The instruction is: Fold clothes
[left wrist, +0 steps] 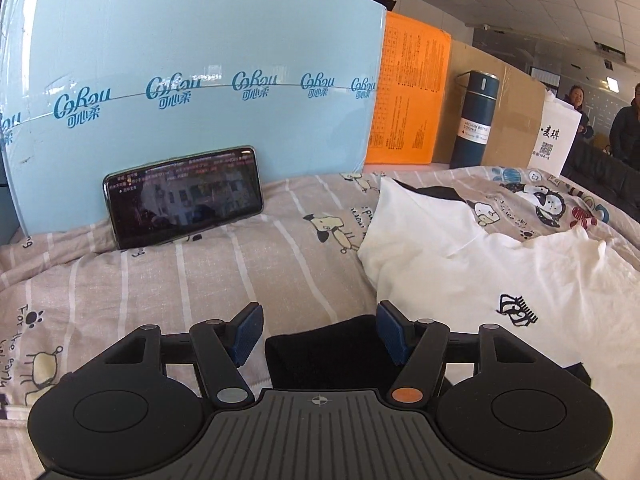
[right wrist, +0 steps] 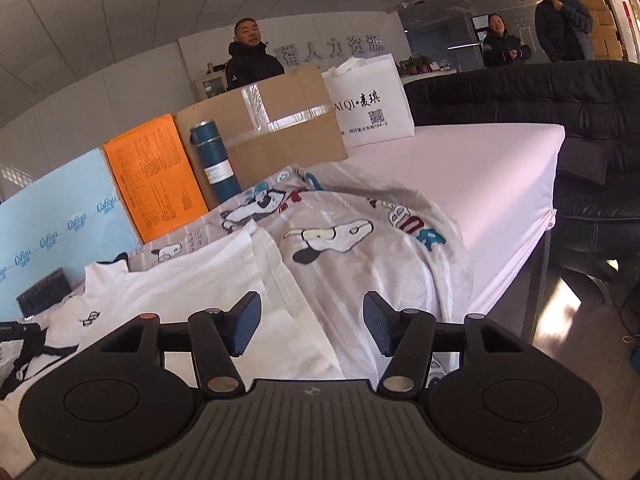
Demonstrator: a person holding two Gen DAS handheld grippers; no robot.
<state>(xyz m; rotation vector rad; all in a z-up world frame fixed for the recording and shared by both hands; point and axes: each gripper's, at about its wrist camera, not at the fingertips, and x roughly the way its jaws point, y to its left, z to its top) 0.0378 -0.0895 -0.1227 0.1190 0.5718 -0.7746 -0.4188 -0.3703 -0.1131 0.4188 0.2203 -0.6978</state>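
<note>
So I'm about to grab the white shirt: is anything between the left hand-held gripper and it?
Nothing visible: the open left hand-held gripper already straddles a black fabric part beside the white shirt.

Soft matt cotton shirt [left wrist: 500, 280], printed cloth sheet [left wrist: 200, 280], glossy phone [left wrist: 184, 196]

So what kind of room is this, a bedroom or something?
Probably an office, not a bedroom: a tiled ceiling, big wall lettering like a company sign, and stacked cartons. The cartoon sheet just covers a table.
</note>
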